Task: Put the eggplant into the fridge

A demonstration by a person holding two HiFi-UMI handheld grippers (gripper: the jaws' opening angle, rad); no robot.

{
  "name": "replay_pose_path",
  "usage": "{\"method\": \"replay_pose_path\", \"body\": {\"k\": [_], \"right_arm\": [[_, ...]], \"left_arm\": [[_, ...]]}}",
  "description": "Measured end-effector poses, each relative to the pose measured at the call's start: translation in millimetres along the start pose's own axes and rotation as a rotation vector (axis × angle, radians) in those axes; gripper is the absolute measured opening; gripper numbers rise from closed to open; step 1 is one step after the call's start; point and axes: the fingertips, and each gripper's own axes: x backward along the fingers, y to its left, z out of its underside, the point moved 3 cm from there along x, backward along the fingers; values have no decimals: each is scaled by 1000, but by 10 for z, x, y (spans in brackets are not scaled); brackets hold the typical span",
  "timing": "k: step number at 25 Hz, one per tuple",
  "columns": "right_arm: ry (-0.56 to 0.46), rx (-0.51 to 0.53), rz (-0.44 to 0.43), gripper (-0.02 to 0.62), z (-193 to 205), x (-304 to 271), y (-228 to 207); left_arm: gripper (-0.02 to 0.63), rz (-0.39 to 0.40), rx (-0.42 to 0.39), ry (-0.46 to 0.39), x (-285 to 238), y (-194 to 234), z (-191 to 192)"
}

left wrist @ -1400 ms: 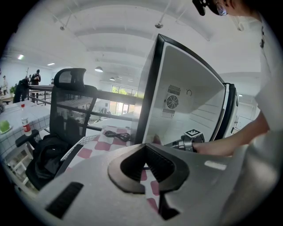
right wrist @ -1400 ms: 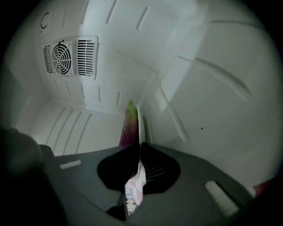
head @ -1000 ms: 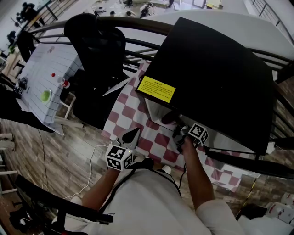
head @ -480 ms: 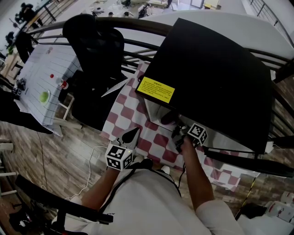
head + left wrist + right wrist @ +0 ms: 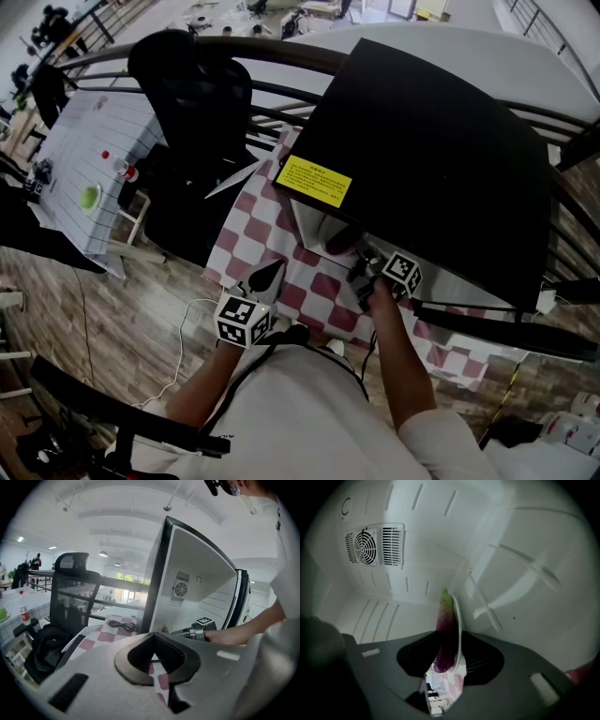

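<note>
The black mini fridge (image 5: 431,141) stands on a checked tablecloth (image 5: 262,216) with its white inside facing me. My right gripper (image 5: 361,262) reaches into the fridge mouth. Its jaws have just been opening, and the purple, green-tipped eggplant (image 5: 444,630) stands between them with dark gaps on both sides. In the head view the eggplant (image 5: 339,240) shows as a dark shape just inside the fridge. My left gripper (image 5: 267,277) hovers over the table's near edge, shut and empty. The left gripper view also shows the right gripper (image 5: 180,631) entering the fridge (image 5: 197,597).
The fridge door (image 5: 243,602) hangs open on the right. A fan grille (image 5: 375,545) sits on the fridge's back wall. A coiled cable (image 5: 121,626) lies on the cloth left of the fridge. A black office chair (image 5: 192,84) stands behind the table, with railings beyond.
</note>
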Motion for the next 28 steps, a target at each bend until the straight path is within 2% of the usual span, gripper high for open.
{"method": "replay_pose_path", "body": {"k": [3, 6, 14, 19, 22, 28], "right_arm": [[-3, -11, -22, 161, -7, 16, 33], [-2, -17, -49, 218, -11, 17, 75], [5, -8, -50, 299, -20, 45, 114], [5, -1, -40, 311, -15, 126, 108], [8, 17, -54, 292, 3, 214, 141], [2, 69, -74, 145, 90, 487, 246]], "left_arm": [[3, 1, 0, 0, 3, -33, 1], [3, 1, -2, -1, 5, -48, -1], [3, 4, -6, -12, 8, -103, -31], [3, 9, -6, -18, -1, -158, -44], [3, 18, -6, -25, -12, -216, -44], [3, 50, -4, -36, -47, -401, -58]]}}
